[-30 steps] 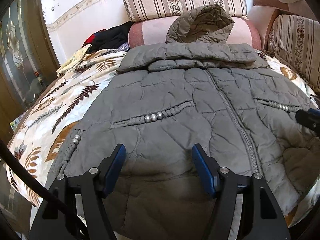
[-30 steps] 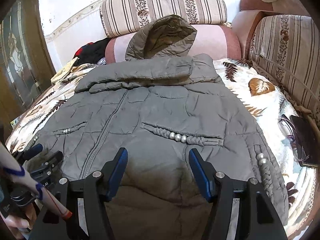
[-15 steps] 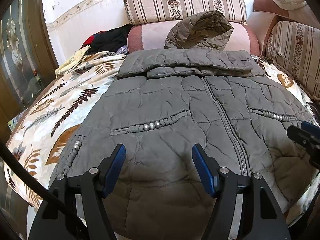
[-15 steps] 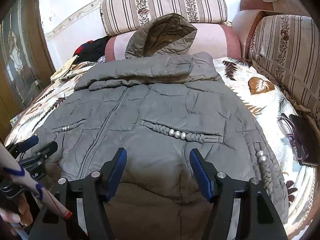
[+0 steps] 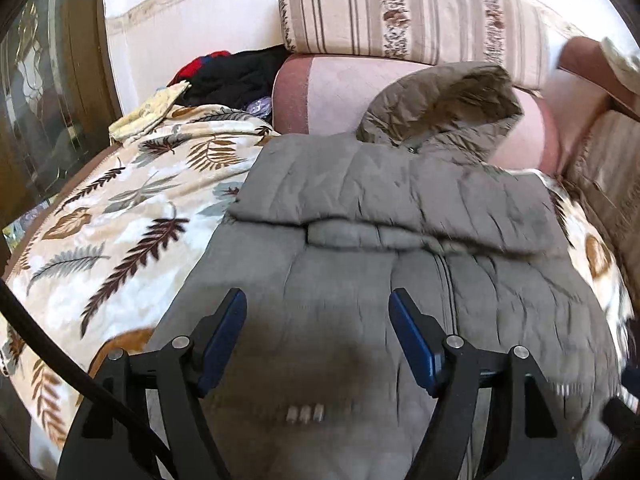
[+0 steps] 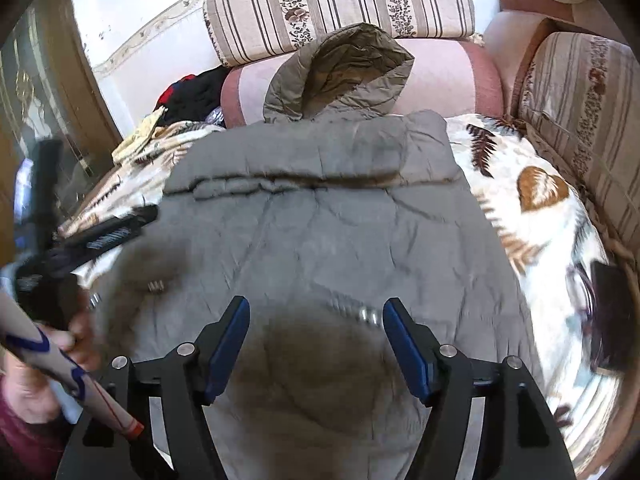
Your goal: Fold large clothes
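A grey quilted jacket (image 5: 360,280) lies front up on the leaf-patterned blanket (image 5: 120,216). Its sleeves are folded across the chest, and its hood (image 5: 440,104) leans on the pink bolster. My left gripper (image 5: 317,300) hovers over the jacket's middle; its jaws are opening and nothing is between them. Over the right half of the jacket (image 6: 340,220), near the beaded pocket trim (image 6: 360,314), my right gripper (image 6: 316,308) hovers, its jaws also opening and empty. The right wrist view shows the left gripper (image 6: 100,236) at the jacket's left edge, carried by a hand (image 6: 80,340).
Striped cushions (image 6: 340,0) and a pink bolster (image 6: 440,76) stand behind the jacket, with another striped cushion (image 6: 580,112) at the right. Dark clothes (image 5: 236,76) are piled at the back left. Glasses and a dark flat object (image 6: 608,316) lie on the blanket's right edge.
Both grippers have lifted and moved forward over the jacket toward the folded sleeves, the left one farther. Their jaws stand slightly wider. The jacket has not moved.
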`<state>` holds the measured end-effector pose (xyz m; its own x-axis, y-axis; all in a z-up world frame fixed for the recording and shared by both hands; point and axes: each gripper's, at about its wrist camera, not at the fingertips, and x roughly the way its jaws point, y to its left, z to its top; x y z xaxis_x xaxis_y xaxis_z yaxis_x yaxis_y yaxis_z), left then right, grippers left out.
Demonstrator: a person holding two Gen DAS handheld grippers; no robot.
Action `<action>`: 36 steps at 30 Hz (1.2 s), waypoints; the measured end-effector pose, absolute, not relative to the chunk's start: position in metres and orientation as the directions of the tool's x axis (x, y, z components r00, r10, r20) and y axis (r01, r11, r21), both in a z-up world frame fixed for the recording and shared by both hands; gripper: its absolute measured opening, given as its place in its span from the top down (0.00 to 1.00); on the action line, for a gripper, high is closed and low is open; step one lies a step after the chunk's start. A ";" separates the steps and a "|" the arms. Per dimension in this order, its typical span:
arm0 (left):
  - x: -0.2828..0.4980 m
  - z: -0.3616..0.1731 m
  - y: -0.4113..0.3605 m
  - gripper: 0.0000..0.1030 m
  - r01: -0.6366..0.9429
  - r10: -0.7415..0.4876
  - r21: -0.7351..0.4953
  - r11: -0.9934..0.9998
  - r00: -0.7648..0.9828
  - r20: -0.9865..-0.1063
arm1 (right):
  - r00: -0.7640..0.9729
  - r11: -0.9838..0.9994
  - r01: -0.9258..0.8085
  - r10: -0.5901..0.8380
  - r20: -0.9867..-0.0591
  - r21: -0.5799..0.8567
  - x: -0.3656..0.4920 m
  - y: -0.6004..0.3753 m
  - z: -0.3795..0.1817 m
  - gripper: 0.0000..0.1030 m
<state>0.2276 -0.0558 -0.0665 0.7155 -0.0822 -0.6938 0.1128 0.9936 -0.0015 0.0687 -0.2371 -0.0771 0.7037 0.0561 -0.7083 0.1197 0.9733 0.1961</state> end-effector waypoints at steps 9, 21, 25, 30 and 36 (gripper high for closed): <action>0.281 -0.112 -0.036 0.30 0.106 -0.112 -0.057 0.993 0.649 -0.753 | 0.659 0.974 0.164 0.008 -0.752 0.154 0.201 -0.242 -0.038 0.24; 0.301 -0.102 -0.024 0.30 0.100 -0.108 -0.054 0.994 0.683 -0.722 | 0.502 0.956 0.269 -0.035 -0.864 0.117 0.340 -0.236 -0.135 0.24; 0.300 -0.098 -0.025 0.29 0.107 -0.115 -0.055 0.993 0.696 -0.709 | 0.517 0.959 0.256 -0.028 -0.856 0.124 0.338 -0.237 -0.127 0.24; 0.295 -0.094 -0.030 0.29 0.111 -0.094 -0.021 0.994 0.718 -0.689 | 0.624 0.957 0.238 -0.020 -0.781 0.166 0.327 -0.258 -0.057 0.24; 0.293 -0.096 -0.038 0.29 0.121 -0.083 0.007 0.993 0.725 -0.684 | 0.685 0.917 0.300 -0.015 -0.729 0.263 0.328 -0.309 -0.003 0.24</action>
<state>0.2934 -0.0377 -0.0964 0.7252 -0.0834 -0.6835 0.1205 0.9927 0.0067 0.3282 -0.3090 -0.0030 0.6848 -0.0148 -0.7285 0.3001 0.9168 0.2635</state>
